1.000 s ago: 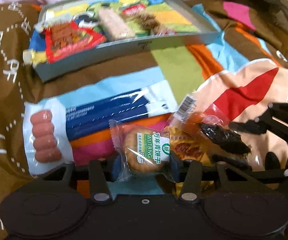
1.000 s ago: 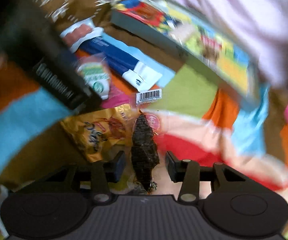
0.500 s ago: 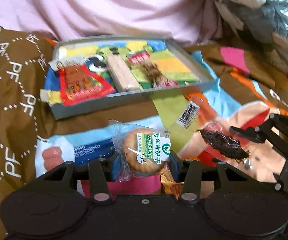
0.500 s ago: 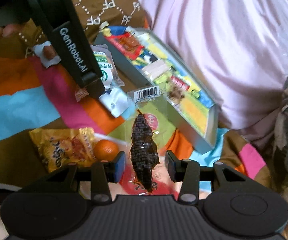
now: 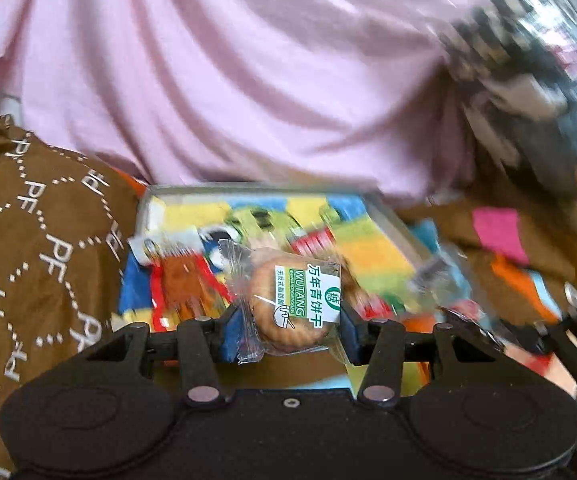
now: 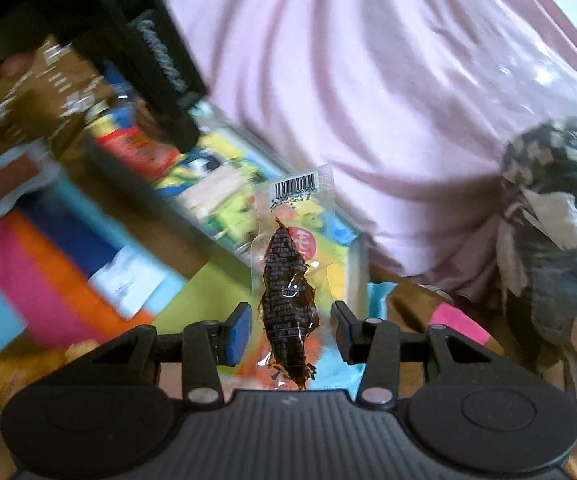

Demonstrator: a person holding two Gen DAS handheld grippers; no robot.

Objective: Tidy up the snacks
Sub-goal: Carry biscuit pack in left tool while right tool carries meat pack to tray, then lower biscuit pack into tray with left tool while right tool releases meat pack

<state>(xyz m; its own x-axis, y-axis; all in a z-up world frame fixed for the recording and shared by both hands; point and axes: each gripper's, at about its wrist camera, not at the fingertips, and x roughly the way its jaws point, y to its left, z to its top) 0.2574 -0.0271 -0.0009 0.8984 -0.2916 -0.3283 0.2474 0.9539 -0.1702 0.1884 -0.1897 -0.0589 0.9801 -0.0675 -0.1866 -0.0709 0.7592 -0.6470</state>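
My left gripper point(image 5: 288, 320) is shut on a clear packet with a round biscuit and a green label point(image 5: 300, 300), held in the air in front of the grey tray point(image 5: 248, 190). The tray has a colourful floor and several snack packets in it, among them a red one point(image 5: 180, 280). My right gripper point(image 6: 288, 320) is shut on a long clear packet with a dark dried snack and a barcode point(image 6: 288, 288), also lifted, near the tray's right corner point(image 6: 358, 264). The left gripper's black body point(image 6: 160, 72) crosses the upper left of the right wrist view.
A pink cloth point(image 5: 248, 80) rises behind the tray. A brown printed blanket point(image 5: 28, 260) lies to the left. A blue and white sausage packet point(image 6: 68, 240) and a yellow packet point(image 6: 28, 368) lie on the striped cover. A dark patterned bundle point(image 6: 548, 220) sits at the right.
Both grippers have risen off the cover with their packets and tipped upward toward the tray. The pink cloth now fills more of both views.
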